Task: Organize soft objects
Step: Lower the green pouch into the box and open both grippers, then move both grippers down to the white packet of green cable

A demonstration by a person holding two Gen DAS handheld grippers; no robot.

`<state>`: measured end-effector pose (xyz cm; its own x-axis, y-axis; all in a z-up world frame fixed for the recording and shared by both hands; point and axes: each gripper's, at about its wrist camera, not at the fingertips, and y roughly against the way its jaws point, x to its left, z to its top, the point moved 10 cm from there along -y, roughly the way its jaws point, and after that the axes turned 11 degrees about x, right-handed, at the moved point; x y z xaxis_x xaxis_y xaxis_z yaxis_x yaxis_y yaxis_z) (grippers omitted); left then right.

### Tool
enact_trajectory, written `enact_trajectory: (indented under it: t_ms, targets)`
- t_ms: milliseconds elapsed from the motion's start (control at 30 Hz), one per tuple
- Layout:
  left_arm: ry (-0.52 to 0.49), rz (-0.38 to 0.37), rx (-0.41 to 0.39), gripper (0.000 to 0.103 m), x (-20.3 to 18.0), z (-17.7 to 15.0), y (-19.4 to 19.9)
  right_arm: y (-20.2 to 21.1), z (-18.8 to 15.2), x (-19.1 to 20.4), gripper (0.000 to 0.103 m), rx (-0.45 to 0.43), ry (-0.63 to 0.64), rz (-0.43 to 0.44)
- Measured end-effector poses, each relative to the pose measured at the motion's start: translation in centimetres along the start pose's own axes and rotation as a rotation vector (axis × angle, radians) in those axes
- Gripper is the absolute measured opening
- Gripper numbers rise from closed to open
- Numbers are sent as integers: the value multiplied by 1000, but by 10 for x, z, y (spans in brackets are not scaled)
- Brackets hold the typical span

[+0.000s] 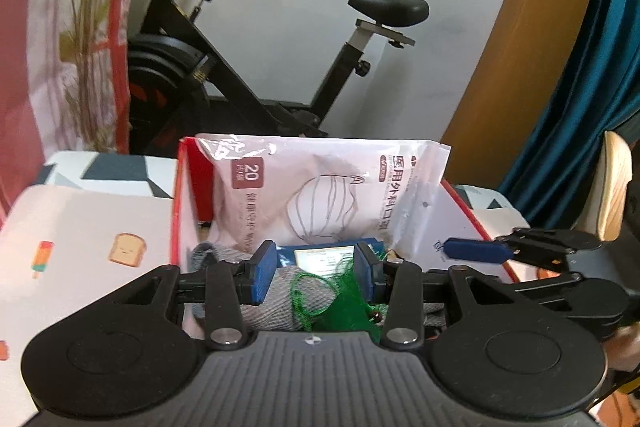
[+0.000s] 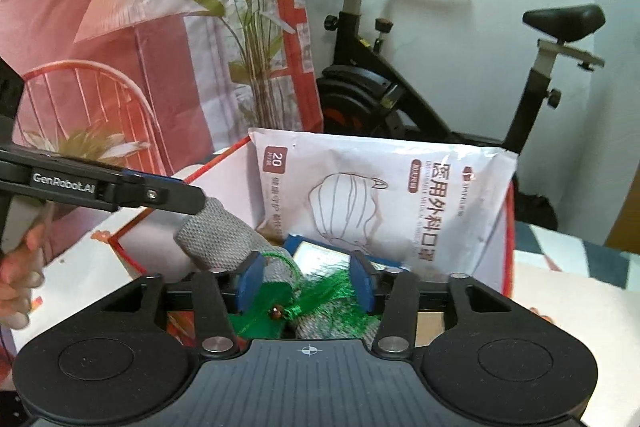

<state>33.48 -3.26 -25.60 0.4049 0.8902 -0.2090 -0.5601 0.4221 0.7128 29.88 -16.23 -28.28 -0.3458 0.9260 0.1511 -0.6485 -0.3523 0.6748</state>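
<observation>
Both grippers hover over the red-edged box (image 1: 476, 205), and their black bodies hide its near end. The left gripper (image 1: 316, 267) stands spread, pads clear of the grey cloth (image 1: 288, 301) and green tassel (image 1: 344, 303) beneath; how much cloth lies in the box I cannot tell. The right gripper (image 2: 306, 281) is spread too, the tassel (image 2: 324, 293) between its pads; whether they touch it is hard to make out. A blue packet (image 2: 320, 251) is mostly covered. Behind, the mask bag (image 2: 380, 195) leans upright in the box, hiding its far wall. A hand (image 2: 18, 283) shows at the edge, cut off. Farther off stands an exercise bike (image 1: 248, 67), beside a plant (image 2: 248, 7).
</observation>
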Motion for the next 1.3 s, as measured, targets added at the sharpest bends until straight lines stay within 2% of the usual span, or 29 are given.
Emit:
enact_trajectory:
  t_ms: [67,100,167,233,267,333,400,533,667,967,1300]
  targets:
    - [-7,26,-13,50,0,-5,6,4,-2,2,63,-9,8,-21]
    - [-7,41,-17,57,0,-7,9,6,-3,2,66,-13,9,-29]
    - [-10,74,-31,71,0,-11,16,12,-6,2,80,-26,6,-45]
    - [-8,102,-50,92,1,-14,23,17,-7,3,90,-41,0,-57]
    - [-2,111,-62,95,2,-15,27,20,-7,3,97,-50,-4,-63]
    - [7,125,-82,99,2,-17,34,25,-7,4,103,-68,-10,-75]
    - [20,139,-88,103,3,-20,40,31,-8,4,103,-82,-13,-87]
    - [46,167,-100,103,4,-33,47,39,-13,3,103,-100,-35,-96]
    - [55,197,-63,103,3,-54,46,45,-26,3,103,-101,-55,-87]
    - [91,210,-31,103,-2,-102,47,61,-63,5,103,-92,-95,-92]
    - [87,201,49,103,-15,-140,26,49,-116,16,103,-3,-90,-91]
